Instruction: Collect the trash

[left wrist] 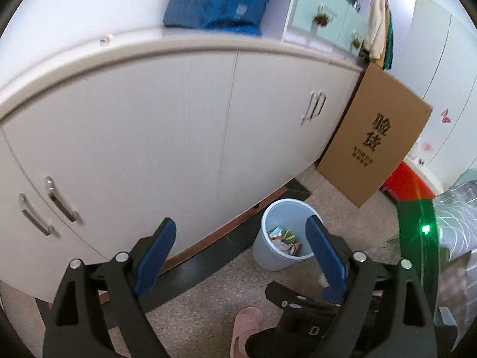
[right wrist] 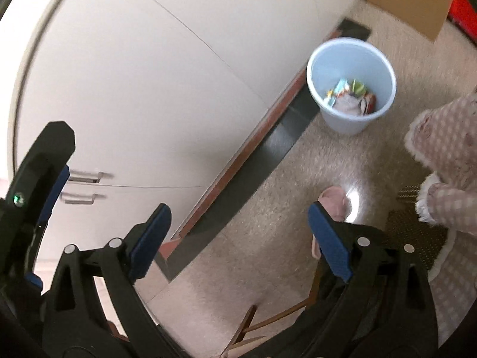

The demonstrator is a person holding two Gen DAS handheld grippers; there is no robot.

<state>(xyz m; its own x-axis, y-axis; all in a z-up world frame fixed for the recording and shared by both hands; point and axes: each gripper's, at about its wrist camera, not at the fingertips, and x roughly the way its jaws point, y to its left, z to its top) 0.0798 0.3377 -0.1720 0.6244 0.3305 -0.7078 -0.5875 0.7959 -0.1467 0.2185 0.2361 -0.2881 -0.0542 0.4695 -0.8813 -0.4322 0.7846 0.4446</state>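
Observation:
A pale blue waste bin (left wrist: 268,256) stands on the floor by the cabinet's foot, with colourful wrappers and crumpled paper (left wrist: 283,237) at its bottom. My left gripper (left wrist: 241,222) is high above the floor, open, with nothing between its blue pads; the bin shows behind the right pad (left wrist: 326,256). In the right wrist view the same bin (right wrist: 342,119) and its trash (right wrist: 351,95) lie further off at the upper right. My right gripper (right wrist: 238,208) is open and empty over bare floor. The left gripper's finger (right wrist: 44,164) shows at that view's left edge.
A white cabinet (left wrist: 149,134) with metal handles (left wrist: 59,200) fills the left. A cardboard box (left wrist: 375,137) leans at its end, with something red (left wrist: 405,182) behind. A pink slipper (right wrist: 337,203) and a person's checked fleece garment (right wrist: 447,149) are at the right.

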